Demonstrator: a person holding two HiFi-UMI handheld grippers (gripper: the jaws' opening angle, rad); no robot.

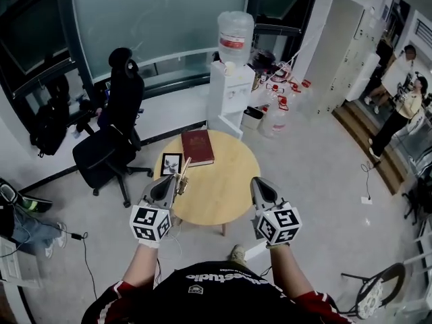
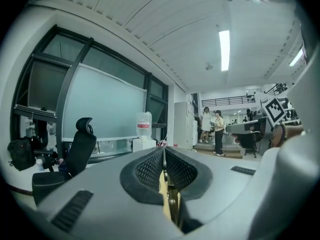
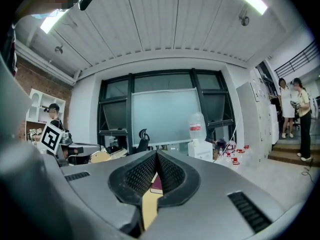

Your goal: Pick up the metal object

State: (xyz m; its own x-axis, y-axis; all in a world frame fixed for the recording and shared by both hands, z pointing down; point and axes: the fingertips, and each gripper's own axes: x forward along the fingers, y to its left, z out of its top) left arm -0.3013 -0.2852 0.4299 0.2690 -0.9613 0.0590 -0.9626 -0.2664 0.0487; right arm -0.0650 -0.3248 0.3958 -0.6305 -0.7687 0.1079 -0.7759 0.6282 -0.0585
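Note:
My left gripper (image 1: 171, 183) is shut on a thin, brass-coloured metal object (image 1: 182, 173), held above the near left edge of the round wooden table (image 1: 223, 194). In the left gripper view the metal object (image 2: 169, 196) shows as a narrow strip clamped between the meshed pads (image 2: 150, 170), and the gripper (image 2: 164, 152) points level across the room. My right gripper (image 1: 260, 185) hovers over the table's near right edge. Its pads (image 3: 142, 173) meet at the tip (image 3: 156, 155) with nothing between them.
A dark red book (image 1: 197, 147) and a small framed picture (image 1: 171, 163) lie on the far side of the table. A black office chair (image 1: 111, 140) stands at the left and a water dispenser (image 1: 231, 79) behind. People (image 1: 398, 106) stand far right.

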